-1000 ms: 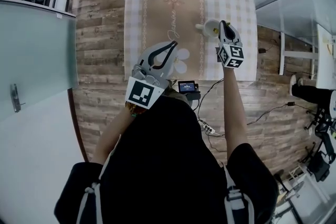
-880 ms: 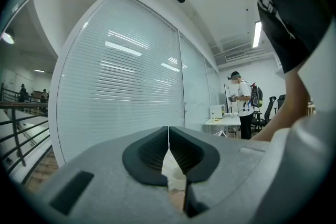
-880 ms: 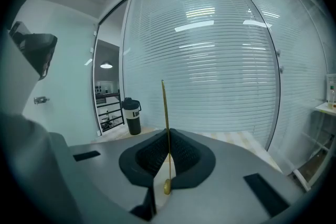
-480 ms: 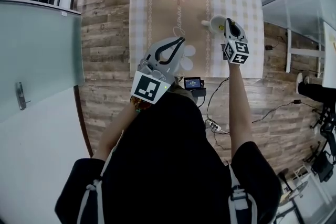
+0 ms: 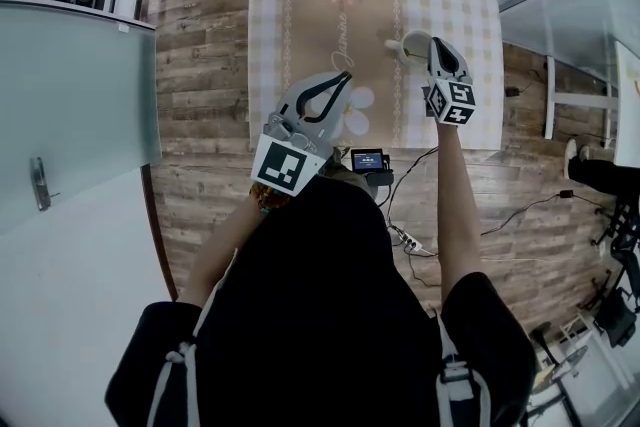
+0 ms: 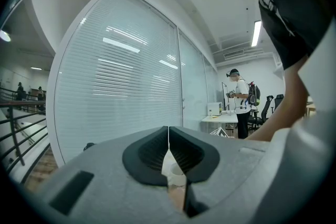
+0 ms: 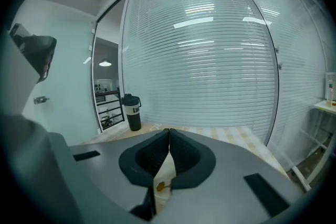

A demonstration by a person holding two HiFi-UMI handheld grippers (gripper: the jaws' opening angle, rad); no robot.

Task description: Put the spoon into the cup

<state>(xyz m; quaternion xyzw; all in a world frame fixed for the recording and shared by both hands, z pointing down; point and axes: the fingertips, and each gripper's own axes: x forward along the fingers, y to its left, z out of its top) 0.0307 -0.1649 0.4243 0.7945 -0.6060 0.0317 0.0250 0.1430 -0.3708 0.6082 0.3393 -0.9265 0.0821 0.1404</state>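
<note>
The worktop (image 5: pixel 455 5) wears a checked cloth with a beige runner (image 5: pixel 350 35) down its middle. The runner carries a line of curly script, too small to read. At the far left edge stands a black lidded tumbler (image 7: pixel 134 112); the right gripper view shows white letters on its side, of which only "LU" can be read.

The white cup (image 5: pixel 411 43) stands upright at the right of the runner, its handle to the left. The right tool (image 5: pixel 436 45) hangs directly beside it, its tip at the cup's right rim. Its jaws are pressed together at the tips. In the narrow wedge just under them shows a small golden round piece on a thin stalk, what looks to be the spoon (image 7: pixel 160 186), running to the right jaw. Whether its other end is already inside the cup cannot be told.

The left tool (image 5: pixel 347 75) hovers over the near middle of the runner, above a white flower print (image 5: pixel 352 103). Its jaws are closed tip to tip and grip nothing; only a pale shape beyond shows through the slit beneath them.

A small device with a lit screen (image 5: pixel 367 160) sits at the worktop's near edge.
</note>
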